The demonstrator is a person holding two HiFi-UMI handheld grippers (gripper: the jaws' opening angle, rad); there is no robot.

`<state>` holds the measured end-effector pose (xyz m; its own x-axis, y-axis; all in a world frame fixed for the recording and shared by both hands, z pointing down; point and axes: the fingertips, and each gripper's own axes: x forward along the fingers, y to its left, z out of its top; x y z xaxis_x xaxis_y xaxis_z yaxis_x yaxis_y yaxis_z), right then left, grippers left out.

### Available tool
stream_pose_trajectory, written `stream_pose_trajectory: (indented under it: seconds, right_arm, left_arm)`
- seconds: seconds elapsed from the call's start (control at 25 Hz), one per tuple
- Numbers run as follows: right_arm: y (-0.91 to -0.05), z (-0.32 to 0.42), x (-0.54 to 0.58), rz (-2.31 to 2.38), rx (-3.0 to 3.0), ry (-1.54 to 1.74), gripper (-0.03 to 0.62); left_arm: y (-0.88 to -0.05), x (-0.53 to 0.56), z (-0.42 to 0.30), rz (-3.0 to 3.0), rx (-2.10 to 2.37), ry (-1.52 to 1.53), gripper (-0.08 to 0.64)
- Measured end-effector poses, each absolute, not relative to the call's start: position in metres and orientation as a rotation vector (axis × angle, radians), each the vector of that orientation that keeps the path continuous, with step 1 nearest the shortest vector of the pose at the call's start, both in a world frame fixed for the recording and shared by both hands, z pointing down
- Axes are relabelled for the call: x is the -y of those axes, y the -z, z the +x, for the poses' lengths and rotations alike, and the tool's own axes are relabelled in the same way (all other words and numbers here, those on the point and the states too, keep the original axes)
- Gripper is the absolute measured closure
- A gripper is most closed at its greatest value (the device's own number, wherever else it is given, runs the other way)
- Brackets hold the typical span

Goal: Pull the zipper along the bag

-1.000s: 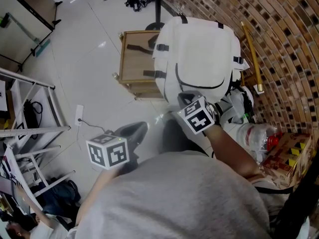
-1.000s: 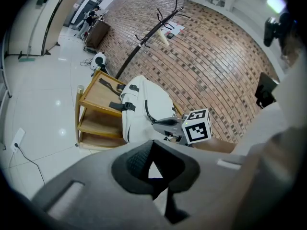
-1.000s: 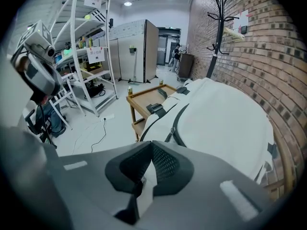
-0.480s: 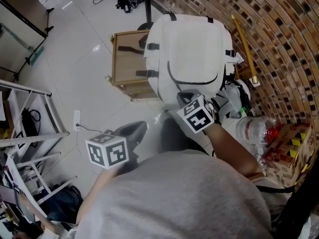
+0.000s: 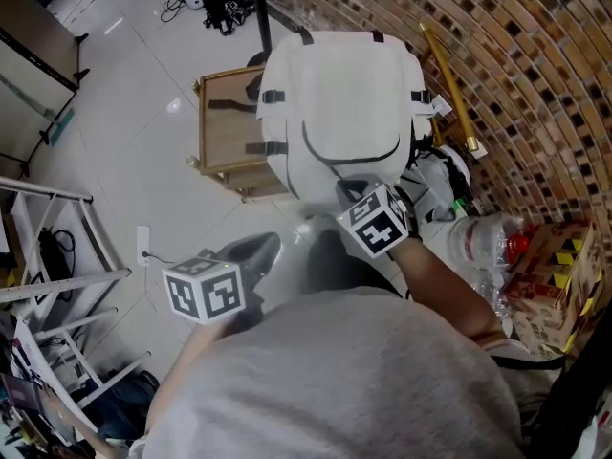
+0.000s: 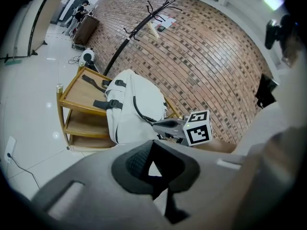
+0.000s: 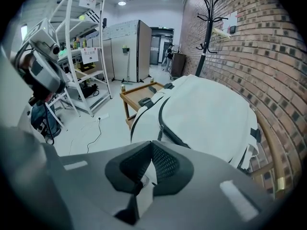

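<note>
Since my head turned a bit, white bag [image 5: 339, 103] slid left in head view. Bag itself not moved: sits on wooden cart [image 5: 222, 113], next to brick wall [image 5: 516, 84]. Dark zipper [image 5: 349, 161] curves over front pocket, small pull [image 7: 160, 128] on it. My right gripper [image 5: 356, 190] same spot, just under bag, jaws narrow, nothing in them. My left gripper [image 5: 253, 252] low, well apart — narrow too, empty. Means pull not grabbed yet — no zipping started.
</note>
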<state>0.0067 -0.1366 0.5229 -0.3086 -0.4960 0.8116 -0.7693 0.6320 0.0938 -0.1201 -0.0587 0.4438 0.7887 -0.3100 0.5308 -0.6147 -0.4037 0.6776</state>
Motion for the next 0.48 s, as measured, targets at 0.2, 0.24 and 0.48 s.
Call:
stream_pose_trajectory:
  seconds: [0.2,0.24,0.48]
  right_arm:
    - [-0.522,0.014,0.136,0.995,1.981,-0.400,0.584]
    - [-0.522,0.014,0.136,0.993,1.984,-0.401,0.584]
    - [-0.519,0.020,0.136,0.998,1.997,-0.420,0.584]
  left_arm:
    - [-0.441,0.066,-0.110,2.032,0.683,-0.405,0.560]
    - [-0.441,0.068,-0.109,2.032,0.683,-0.406,0.560]
    - [-0.440,0.075,-0.098,2.036,0.675,-0.410,0.560]
